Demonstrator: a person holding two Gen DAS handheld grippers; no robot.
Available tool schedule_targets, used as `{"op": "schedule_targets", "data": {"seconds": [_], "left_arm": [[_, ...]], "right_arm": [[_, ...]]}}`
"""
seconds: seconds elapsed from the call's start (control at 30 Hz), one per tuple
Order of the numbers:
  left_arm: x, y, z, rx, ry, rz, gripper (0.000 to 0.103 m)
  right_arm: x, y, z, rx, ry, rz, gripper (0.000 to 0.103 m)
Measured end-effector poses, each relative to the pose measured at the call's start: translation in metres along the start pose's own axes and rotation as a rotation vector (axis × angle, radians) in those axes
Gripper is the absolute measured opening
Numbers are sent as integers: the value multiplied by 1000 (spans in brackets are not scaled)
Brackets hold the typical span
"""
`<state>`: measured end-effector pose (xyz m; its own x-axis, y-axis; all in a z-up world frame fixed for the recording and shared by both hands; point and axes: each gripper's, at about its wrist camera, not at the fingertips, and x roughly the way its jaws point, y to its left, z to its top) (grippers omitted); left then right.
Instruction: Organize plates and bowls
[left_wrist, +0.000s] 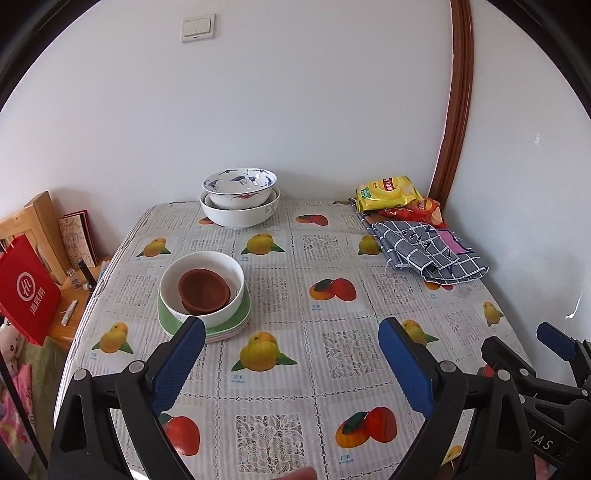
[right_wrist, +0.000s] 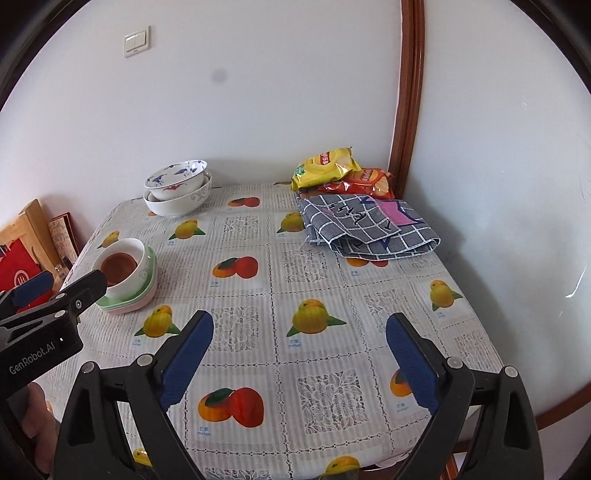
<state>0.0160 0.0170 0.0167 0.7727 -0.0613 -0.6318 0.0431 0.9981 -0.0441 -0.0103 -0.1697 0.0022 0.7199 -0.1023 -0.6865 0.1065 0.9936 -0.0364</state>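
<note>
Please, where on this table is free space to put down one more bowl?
The tablecloth is bare across the middle and near side, between the plate stack and the folded checked cloth. Crowded: far edge, with the nested bowls and snack bags.

Glossy ceramic bowls (left_wrist: 239, 199), checked cloth (left_wrist: 424, 251), crinkly foil packets (left_wrist: 388, 192).

Counted on the table: two stacked patterned bowls (left_wrist: 239, 197), one white bowl (left_wrist: 202, 288) with two brown saucers (left_wrist: 204, 290) inside, about three plates (left_wrist: 207, 321) beneath, two snack bags (left_wrist: 388, 192), one checked cloth (left_wrist: 428, 254); two grippers (left_wrist: 291, 363) seen.
</note>
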Motion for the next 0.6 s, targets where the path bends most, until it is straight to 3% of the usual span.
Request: {"op": "schedule_targets", "data": {"seconds": [0.6], "left_arm": [[-6,-8,-5,17,-5,-5,97]], "right_arm": [[-10,-11,-6,33,-9,-3,94]]}}
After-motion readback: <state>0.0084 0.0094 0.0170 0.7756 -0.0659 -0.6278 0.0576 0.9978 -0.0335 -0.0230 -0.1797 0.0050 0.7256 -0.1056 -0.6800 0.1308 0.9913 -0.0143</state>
